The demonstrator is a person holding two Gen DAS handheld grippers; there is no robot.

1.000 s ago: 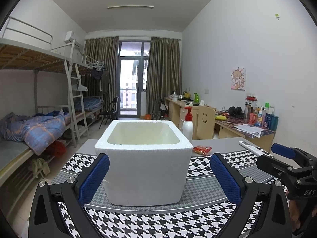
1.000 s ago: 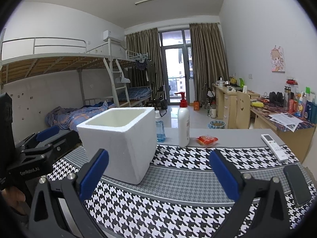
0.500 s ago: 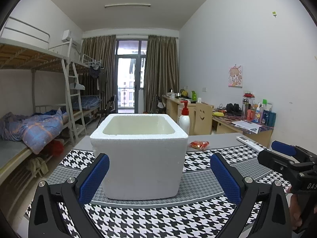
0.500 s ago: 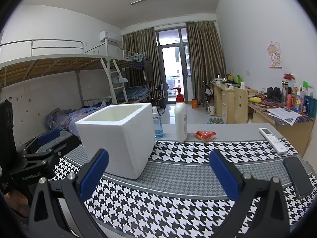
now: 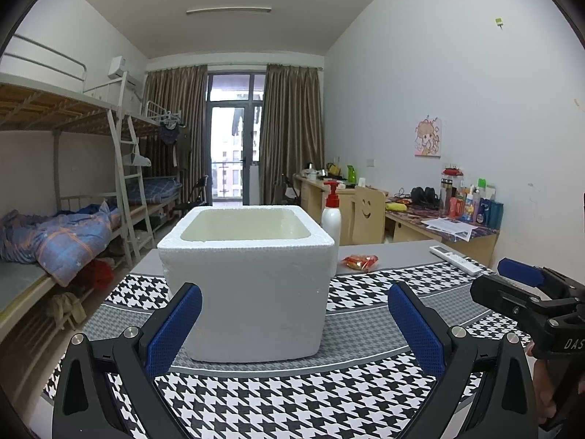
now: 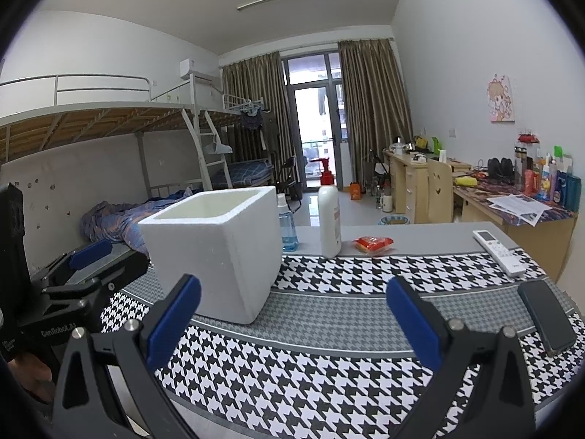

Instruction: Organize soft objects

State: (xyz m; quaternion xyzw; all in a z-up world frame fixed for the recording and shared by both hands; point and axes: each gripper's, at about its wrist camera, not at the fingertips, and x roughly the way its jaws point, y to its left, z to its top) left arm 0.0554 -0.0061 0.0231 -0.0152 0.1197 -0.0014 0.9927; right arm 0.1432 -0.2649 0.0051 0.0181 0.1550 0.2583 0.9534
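Note:
A white foam box [image 5: 248, 285] stands upright on the houndstooth cloth, its inside hidden from this low angle; it also shows at the left in the right wrist view as the foam box [image 6: 215, 252]. My left gripper [image 5: 292, 314] is open just in front of it, nothing between its blue pads. My right gripper [image 6: 292, 314] is open too, to the right of the box and above the cloth. A small red-orange packet [image 5: 360, 261] lies behind the box on the grey table; the packet [image 6: 373, 244] sits beside a pump bottle [image 6: 329, 219].
A white remote [image 6: 499, 252] and a dark phone [image 6: 546, 316] lie at the table's right. A blue liquid bottle [image 6: 287, 228] stands behind the box. The table's front edge [image 6: 256, 424] is close below my right gripper. Bunk beds stand left, desks right.
Both grippers have drawn back and dropped lower: the box looks smaller and its opening flatter. Both stay open and hold nothing.

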